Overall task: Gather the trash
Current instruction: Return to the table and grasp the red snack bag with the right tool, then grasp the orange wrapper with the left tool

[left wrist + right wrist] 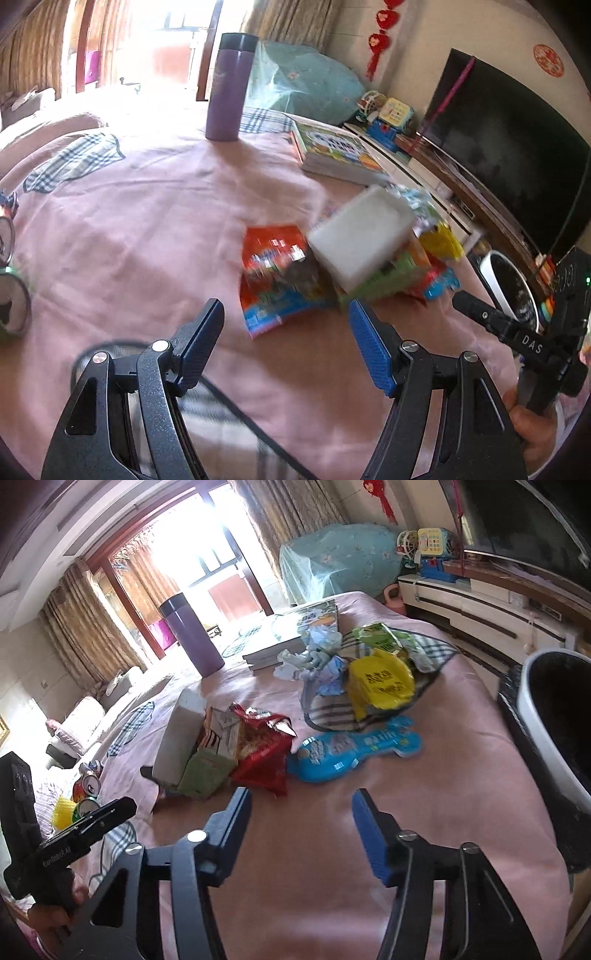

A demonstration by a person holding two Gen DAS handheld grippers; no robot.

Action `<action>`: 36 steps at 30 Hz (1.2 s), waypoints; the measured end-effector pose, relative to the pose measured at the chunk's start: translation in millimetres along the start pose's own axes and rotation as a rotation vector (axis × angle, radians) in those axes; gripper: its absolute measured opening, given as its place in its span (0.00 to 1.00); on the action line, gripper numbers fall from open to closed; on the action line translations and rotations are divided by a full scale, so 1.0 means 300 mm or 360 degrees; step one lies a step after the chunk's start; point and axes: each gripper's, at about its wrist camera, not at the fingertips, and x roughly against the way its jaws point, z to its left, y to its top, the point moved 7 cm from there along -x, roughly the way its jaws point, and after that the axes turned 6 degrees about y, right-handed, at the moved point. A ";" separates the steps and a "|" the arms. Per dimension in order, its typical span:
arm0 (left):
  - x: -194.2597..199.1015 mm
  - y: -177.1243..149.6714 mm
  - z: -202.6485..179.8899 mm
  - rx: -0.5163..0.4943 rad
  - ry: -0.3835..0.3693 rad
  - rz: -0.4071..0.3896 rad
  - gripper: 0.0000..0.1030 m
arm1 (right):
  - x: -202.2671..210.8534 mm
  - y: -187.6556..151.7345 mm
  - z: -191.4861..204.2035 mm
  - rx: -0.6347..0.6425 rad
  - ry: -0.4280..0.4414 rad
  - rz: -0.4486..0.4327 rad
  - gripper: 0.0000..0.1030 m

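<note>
A: Left tool (286, 314) and right tool (301, 801), how do they stand?

B: Both spread apart with nothing between the fingers, poised above the pink bed cover (424, 794). No earlier view to compare.

A: Biggest thing around?

B: The bed itself, then the dark television (517, 147) on the low cabinet beside it, and a white bin (546, 731) with a black liner just off the bed's edge, near the right tool.

A: And the trash?

B: Heaped mid-bed, ahead of both tools. A white foam block (181, 734) leans on a red snack bag (262, 753) and a green wrapper (207, 775). Just beside them lies a blue blister pack (354, 749), flat. Farther back, a yellow bag (380, 683) and crumpled tissues (317, 653) sit on a plaid patch.

A: Anything else?

B: A purple flask (229, 88) stands upright behind, near a picture book (332, 151). Cans (86, 786) lie at the bed's left side.
</note>
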 end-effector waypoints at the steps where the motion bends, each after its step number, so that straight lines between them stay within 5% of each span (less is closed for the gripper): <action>1: -0.012 0.013 0.008 0.0000 0.0011 -0.0004 0.69 | -0.017 0.012 0.001 -0.0005 0.0008 0.0002 0.55; 5: -0.098 0.056 0.024 -0.0014 0.0027 0.0042 0.55 | -0.081 0.047 0.006 -0.0042 0.0057 0.0017 0.55; 7: -0.126 0.052 0.015 -0.0032 0.0020 0.0076 0.39 | -0.114 0.058 0.012 -0.0044 0.0083 0.0026 0.53; 8: -0.143 0.046 0.009 -0.0048 0.0020 0.0101 0.24 | -0.138 0.060 0.017 -0.0047 0.0108 0.0048 0.50; 10: -0.156 0.030 0.003 -0.0061 0.0016 0.0127 0.11 | -0.162 0.060 0.020 -0.0053 0.0130 0.0088 0.17; 12: -0.137 0.019 0.001 -0.0075 0.0040 0.0092 0.05 | -0.151 0.059 0.028 -0.0032 0.0132 0.0073 0.11; 23: 0.028 0.015 -0.056 -0.0066 -0.0003 -0.0053 0.02 | 0.092 0.056 0.003 0.0007 0.0079 -0.0147 0.05; 36: 0.183 0.002 -0.328 -0.0214 -0.0258 -0.0120 0.02 | 0.314 -0.012 -0.082 -0.0107 0.0078 -0.0258 0.05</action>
